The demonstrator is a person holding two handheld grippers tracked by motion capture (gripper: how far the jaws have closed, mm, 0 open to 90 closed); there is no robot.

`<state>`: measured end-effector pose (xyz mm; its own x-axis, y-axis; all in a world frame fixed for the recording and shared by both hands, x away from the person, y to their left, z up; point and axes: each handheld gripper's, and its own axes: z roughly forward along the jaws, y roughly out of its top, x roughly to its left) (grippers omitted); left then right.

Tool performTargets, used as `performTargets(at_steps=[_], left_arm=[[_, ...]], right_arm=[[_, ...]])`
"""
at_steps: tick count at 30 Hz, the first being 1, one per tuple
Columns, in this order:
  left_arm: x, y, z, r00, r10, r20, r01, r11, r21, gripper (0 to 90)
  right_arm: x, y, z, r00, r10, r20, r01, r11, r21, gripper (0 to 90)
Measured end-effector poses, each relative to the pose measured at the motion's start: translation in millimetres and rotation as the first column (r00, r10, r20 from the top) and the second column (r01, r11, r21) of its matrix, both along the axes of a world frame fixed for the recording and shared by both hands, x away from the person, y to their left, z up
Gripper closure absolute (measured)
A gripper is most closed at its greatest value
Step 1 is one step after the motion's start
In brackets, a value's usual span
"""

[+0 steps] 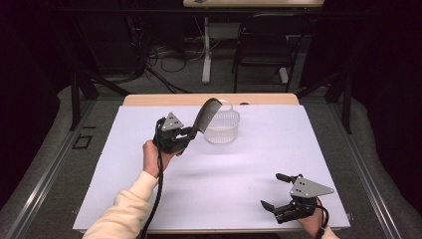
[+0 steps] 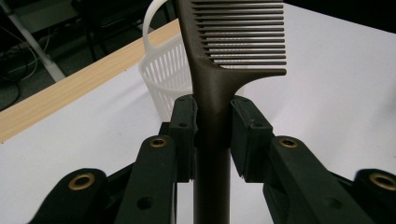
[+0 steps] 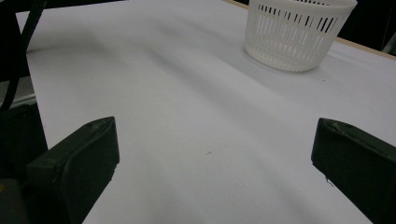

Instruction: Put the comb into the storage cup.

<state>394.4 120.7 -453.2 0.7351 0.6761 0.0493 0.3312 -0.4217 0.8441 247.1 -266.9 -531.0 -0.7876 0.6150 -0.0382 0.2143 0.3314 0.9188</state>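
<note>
Left gripper (image 2: 212, 135) pinching comb (image 2: 219, 70) handle, teeth raised beside white basket (image 1: 222, 127); right gripper (image 1: 276, 191) spread, well apart.

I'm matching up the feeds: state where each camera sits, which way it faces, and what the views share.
High view: above the person's side, looking forward and down at the table; forearms and both grippers show.
Left gripper view: rides the left gripper, looking along jaws clamped on the comb.
Right gripper view: rides the right gripper, jaws apart.
All share the white basket.

Desk: we see a white sheet (image 1: 239, 164) over its wooden top (image 1: 149, 99).
Beyond its far edge: we see a black folding chair (image 1: 263, 45), cables on grey floor (image 1: 169, 74).
Surroundings: dark.
</note>
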Motion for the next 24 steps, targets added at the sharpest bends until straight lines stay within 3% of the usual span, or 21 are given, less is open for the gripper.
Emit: performTargets(at_steps=[24], left_arm=[[20.0, -5.1, 13.6, 0.9997, 0.021, 0.015, -0.021, 0.9998, -0.005, 72.1]], right_arm=[[0.3, -0.5, -0.1, 1.0000, -0.002, -0.004, 0.001, 1.000, -0.004, 0.5]])
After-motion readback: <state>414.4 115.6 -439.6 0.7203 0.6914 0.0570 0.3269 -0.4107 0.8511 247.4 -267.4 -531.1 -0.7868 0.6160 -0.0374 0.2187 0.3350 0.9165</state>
